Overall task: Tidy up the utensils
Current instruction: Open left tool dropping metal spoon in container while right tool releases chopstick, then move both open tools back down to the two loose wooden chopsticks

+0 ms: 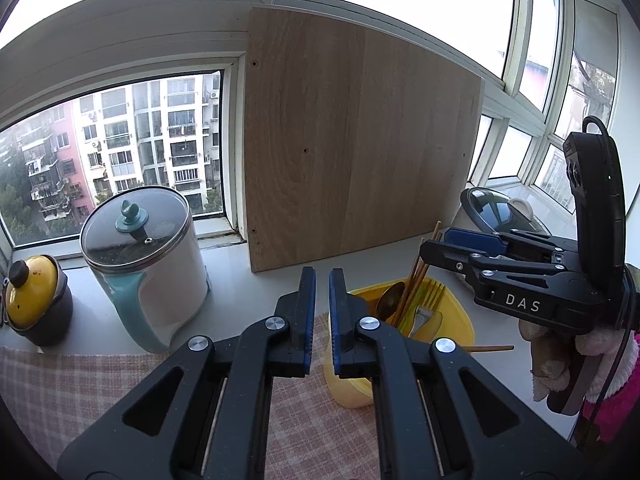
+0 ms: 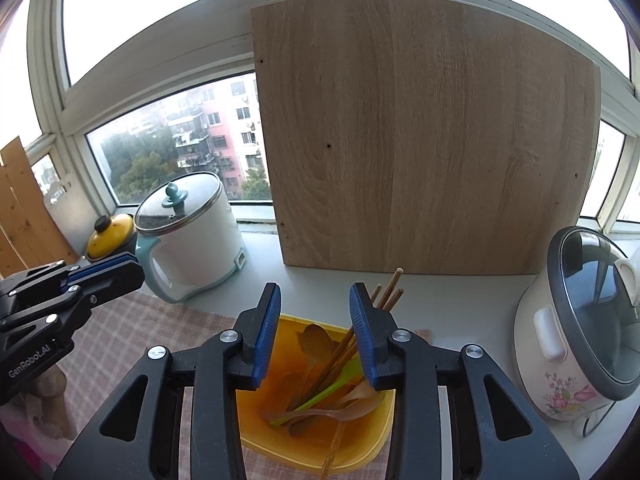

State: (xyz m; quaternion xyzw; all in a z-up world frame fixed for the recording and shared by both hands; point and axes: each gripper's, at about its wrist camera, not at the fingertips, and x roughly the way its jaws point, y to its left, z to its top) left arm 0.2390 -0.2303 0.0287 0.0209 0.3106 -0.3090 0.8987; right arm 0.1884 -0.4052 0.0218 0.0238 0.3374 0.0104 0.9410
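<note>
1. My right gripper (image 2: 315, 330) hangs over the yellow plastic utensil tub (image 2: 256, 432), its blue-padded fingers (image 2: 267, 334) spread apart with nothing pinched between them.
2. Inside the tub lie wooden chopsticks (image 2: 340, 354), a wooden spoon (image 2: 320, 342), a green plastic utensil (image 2: 332, 390) and, seen from the left, a metal fork (image 1: 426, 306).
3. My left gripper (image 1: 322, 316) sits just beside the tub over the checked cloth (image 1: 80, 392), fingers pressed nearly together, apparently empty.
4. One more chopstick (image 1: 492, 348) rests on the table (image 1: 240, 292) beside the tub.
5. A white electric pot with a glass lid (image 1: 148, 256) stands farther left.
</note>
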